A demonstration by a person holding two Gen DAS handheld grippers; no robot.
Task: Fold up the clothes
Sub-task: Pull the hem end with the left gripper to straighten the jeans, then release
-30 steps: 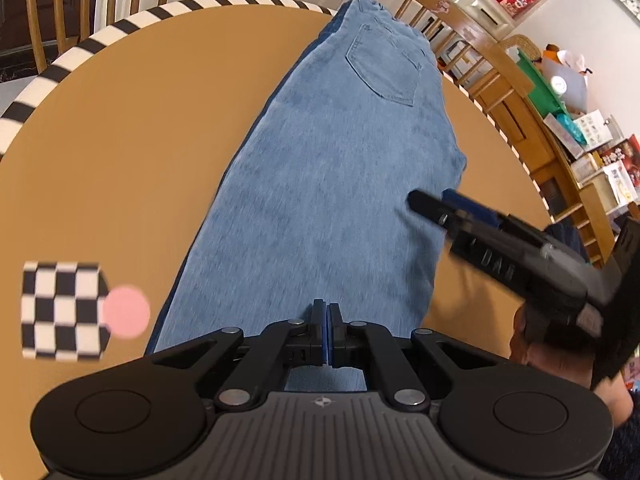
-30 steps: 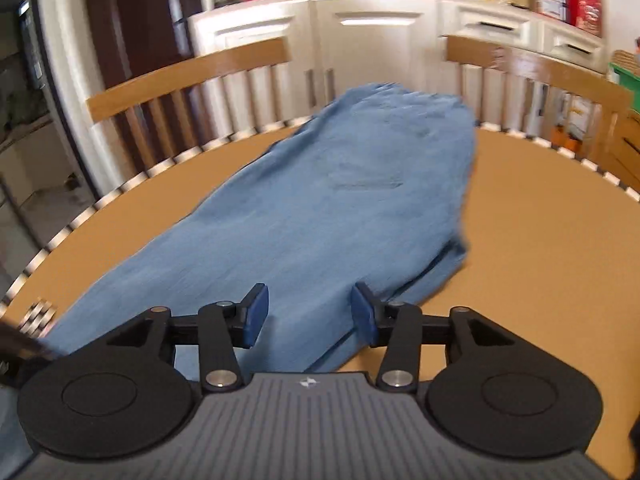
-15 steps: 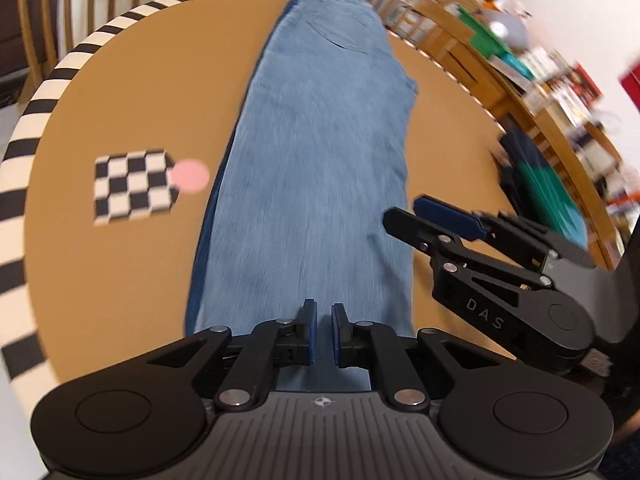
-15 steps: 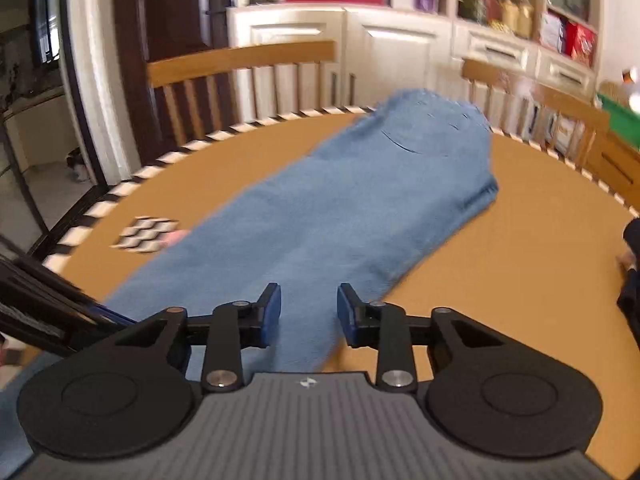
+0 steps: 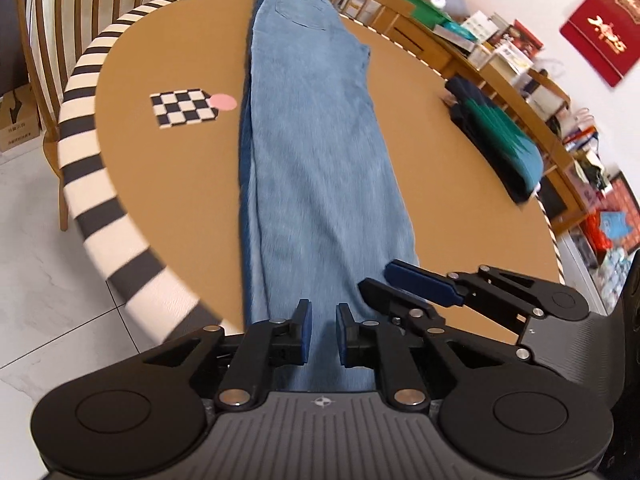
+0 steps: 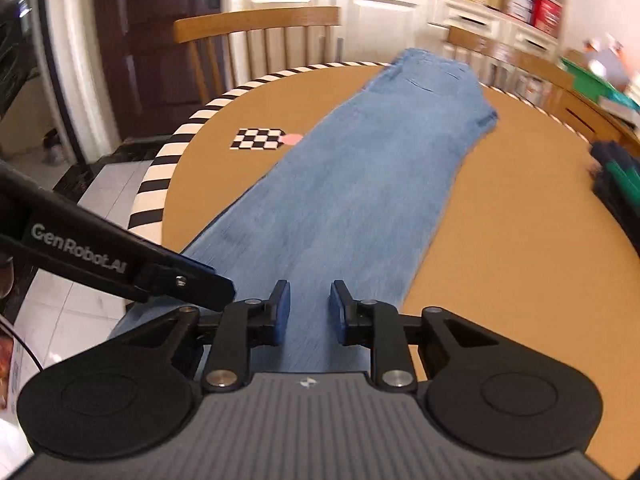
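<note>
Fingers (image 5: 303, 334) apart over jeans (image 5: 316, 152)

I see bare table (image 5: 432, 168) open on both sides of the jeans (image 5: 316, 152). A dark folded pile (image 5: 496, 140) blocks the far right edge, and chairs (image 6: 260, 40) ring the rim. My two hand-held grippers crowd each other at the near hem.

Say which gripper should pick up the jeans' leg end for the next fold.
Either, likely both: the left gripper and right gripper are open, side by side over the leg end of the jeans. The left sits marginally more centred on the fabric.
</note>
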